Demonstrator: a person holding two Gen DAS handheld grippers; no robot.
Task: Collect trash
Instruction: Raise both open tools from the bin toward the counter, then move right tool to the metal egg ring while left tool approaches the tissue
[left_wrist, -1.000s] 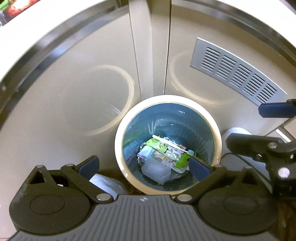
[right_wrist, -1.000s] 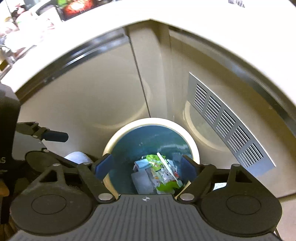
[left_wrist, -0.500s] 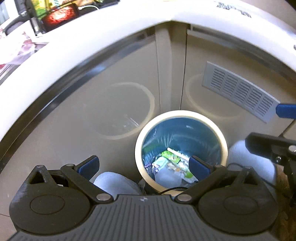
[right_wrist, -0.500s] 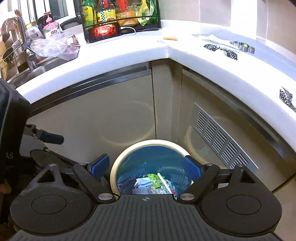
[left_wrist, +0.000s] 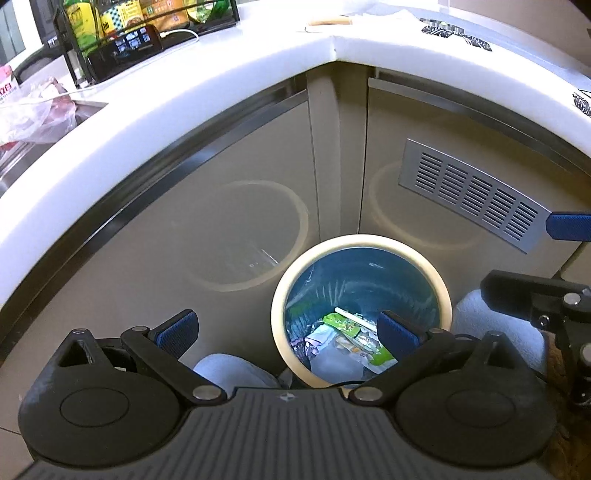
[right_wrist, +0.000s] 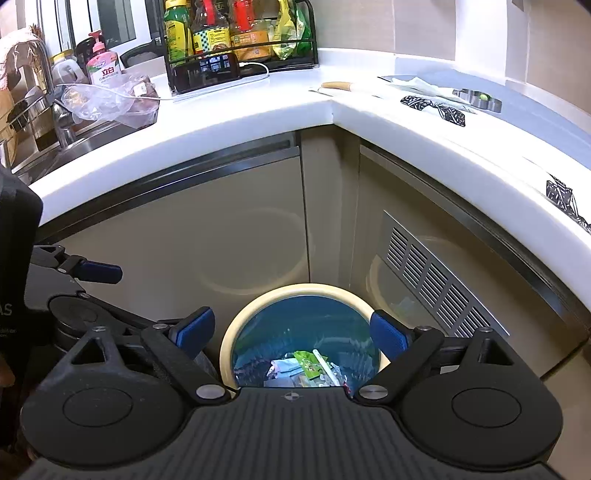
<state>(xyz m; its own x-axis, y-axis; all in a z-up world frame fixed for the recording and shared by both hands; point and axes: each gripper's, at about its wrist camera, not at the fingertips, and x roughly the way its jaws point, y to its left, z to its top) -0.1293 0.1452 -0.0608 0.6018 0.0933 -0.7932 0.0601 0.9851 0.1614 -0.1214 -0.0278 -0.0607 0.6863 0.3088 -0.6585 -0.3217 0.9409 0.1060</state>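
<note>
Both grippers have pulled up and back from the trash bin (left_wrist: 360, 246) since a second ago, so that the white counter (right_wrist: 236, 122) now fills the upper part of each view where only cabinet doors showed before. Seen from the floor of the kitchen corner, the round bin with its cream rim and blue liner stands against the angle where two beige cabinet doors meet, and the collected trash (left_wrist: 347, 341), green wrappers, clear plastic and a pale stick, lies at its bottom. Above the bin, the left gripper (left_wrist: 288, 328) hangs with its blue pads spread wide and nothing between them. Beside it, on the bin's other side, the right gripper (right_wrist: 291, 330) is likewise empty, its jaws opening to nearly their full spread. A silver vent grille (right_wrist: 439, 280) is set into the cabinet door to the right of the bin. On the counter above and behind the bin stand a black wire rack of sauce bottles (right_wrist: 236, 33), a phone on a white cable (right_wrist: 207, 72), a crumpled clear plastic bag (right_wrist: 110, 99) and a pink soap dispenser (right_wrist: 103, 62) by the sink.
</note>
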